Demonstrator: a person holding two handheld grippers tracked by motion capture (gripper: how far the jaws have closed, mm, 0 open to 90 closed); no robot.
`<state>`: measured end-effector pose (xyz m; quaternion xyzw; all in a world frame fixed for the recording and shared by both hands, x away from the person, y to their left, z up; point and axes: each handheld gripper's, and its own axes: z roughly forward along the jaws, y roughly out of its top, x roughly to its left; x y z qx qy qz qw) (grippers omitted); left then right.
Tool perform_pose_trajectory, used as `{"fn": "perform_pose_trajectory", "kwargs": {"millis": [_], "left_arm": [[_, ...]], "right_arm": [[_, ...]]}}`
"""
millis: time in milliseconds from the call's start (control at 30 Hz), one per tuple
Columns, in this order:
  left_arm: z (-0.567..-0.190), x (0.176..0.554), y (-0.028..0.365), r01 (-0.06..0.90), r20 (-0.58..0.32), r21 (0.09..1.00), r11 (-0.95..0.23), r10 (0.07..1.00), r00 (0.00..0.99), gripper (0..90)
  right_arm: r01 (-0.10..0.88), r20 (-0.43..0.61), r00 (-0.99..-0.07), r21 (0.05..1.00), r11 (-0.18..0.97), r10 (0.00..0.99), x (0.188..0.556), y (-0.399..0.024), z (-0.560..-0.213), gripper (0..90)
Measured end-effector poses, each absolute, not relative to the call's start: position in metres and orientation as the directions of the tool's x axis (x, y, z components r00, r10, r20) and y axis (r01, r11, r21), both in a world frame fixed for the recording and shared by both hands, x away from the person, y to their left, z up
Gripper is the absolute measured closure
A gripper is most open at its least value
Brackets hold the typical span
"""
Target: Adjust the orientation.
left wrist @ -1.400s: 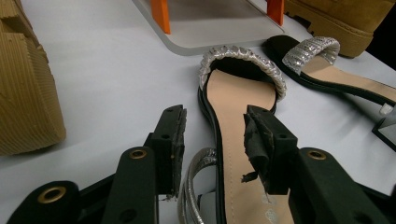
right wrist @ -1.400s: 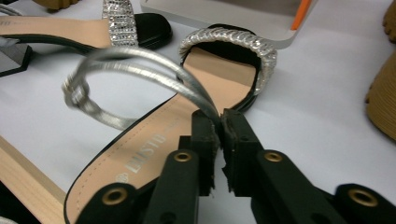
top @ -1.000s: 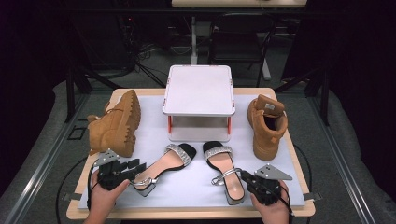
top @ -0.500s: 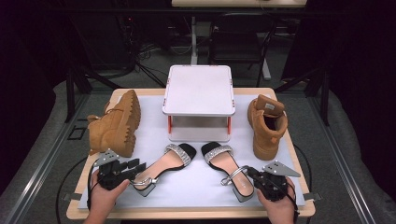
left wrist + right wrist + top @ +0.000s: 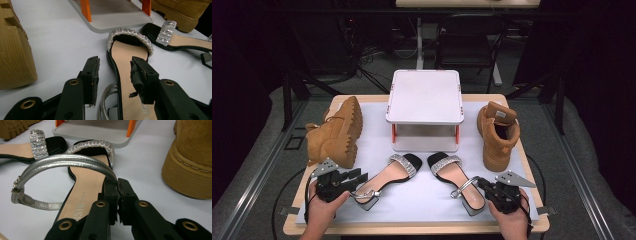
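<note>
Two black sandals with glittering toe bands lie near the table's front edge. My left gripper [image 5: 358, 176] stands open at the heel end of the left sandal [image 5: 392, 175]. In the left gripper view, one jaw rests beside the left sandal [image 5: 126, 53] and the other hovers over its tan insole, above the silver ankle strap [image 5: 107, 98]. My right gripper [image 5: 482, 184] is shut on the right sandal [image 5: 455, 176]. In the right gripper view, my right gripper [image 5: 118, 192] pinches the end of that sandal's silver ankle strap [image 5: 67, 161], which arches up.
A white two-tier stand [image 5: 424, 97] with orange legs stands mid-table. One tan boot [image 5: 334, 132] lies on its side at the left; its mate [image 5: 498, 132] stands upright at the right, close to the right sandal. A white mat [image 5: 422, 200] covers the wooden table.
My right gripper has pulled the right sandal's heel end to the right by its strap, turning the shoe. The left gripper and left sandal have stayed put.
</note>
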<state>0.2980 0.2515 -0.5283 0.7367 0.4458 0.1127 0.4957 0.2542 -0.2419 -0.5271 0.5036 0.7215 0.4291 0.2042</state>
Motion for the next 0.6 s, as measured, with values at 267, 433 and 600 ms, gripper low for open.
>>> {"fn": "perform_pose_trajectory", "kwargs": {"millis": [267,433,600], "left_arm": [[-0.517,0.291,0.253,0.497,-0.218,0.856,-0.145,0.769,0.6,58.4],[-0.512,0.293,0.254,0.533,-0.232,0.831,-0.158,0.773,0.591,52.8],[-0.508,0.296,0.252,0.563,-0.243,0.807,-0.18,0.767,0.594,44.4]], "right_arm": [[0.545,0.131,-0.425,0.827,0.138,0.896,0.254,-0.24,-0.525,81.9],[0.538,0.112,-0.433,0.828,0.157,0.894,0.25,-0.243,-0.523,67.6],[0.529,0.107,-0.429,0.834,0.154,0.897,0.243,-0.251,-0.521,60.3]]}}
